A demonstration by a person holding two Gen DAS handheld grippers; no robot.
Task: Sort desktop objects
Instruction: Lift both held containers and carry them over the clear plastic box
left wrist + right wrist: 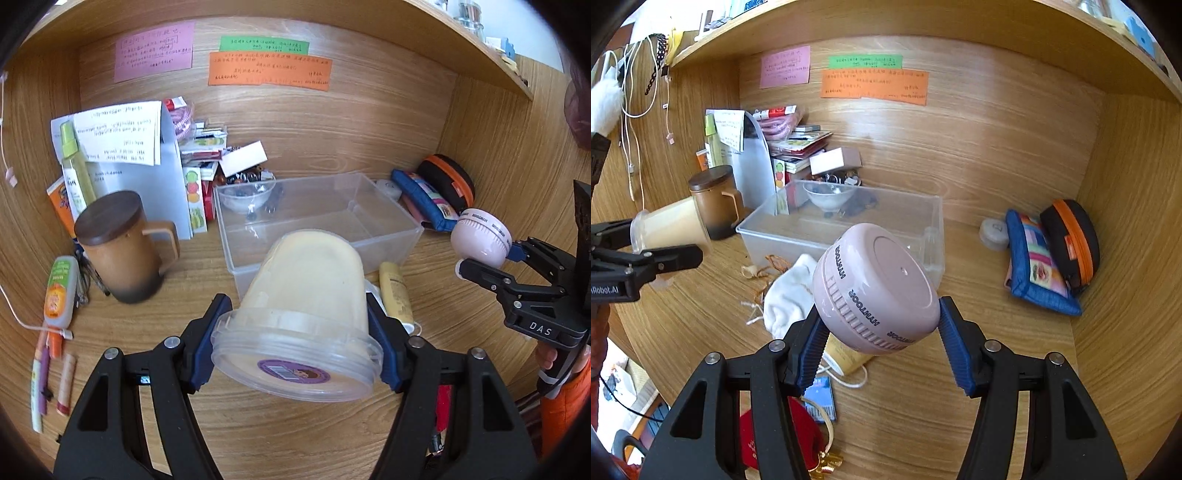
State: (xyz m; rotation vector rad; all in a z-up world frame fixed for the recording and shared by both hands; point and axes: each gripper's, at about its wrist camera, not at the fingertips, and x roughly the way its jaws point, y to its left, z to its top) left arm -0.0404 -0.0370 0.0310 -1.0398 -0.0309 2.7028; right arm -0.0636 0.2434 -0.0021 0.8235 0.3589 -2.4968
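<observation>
My left gripper (295, 343) is shut on a clear plastic tub of cream-coloured stuff (306, 295), held tilted above the desk, lid end toward the camera. The same tub (670, 225) shows at the left of the right wrist view. My right gripper (879, 336) is shut on a round pink device (875, 288) marked HYNTOOR, lifted off the desk; it also appears at the right of the left wrist view, pink device (482, 236). A clear plastic bin (317, 221) stands just beyond both, clear bin (846, 221), holding a small glass bowl (829, 195).
A brown lidded mug (122, 247) stands at the left. A blue pouch (1038, 266) and a black-orange case (1071, 243) lie at the right wall. A white cloth (790, 295), a yellow tube (396, 295), pens (44, 376), a red pouch (790, 435) and stacked books (798, 147) clutter the desk.
</observation>
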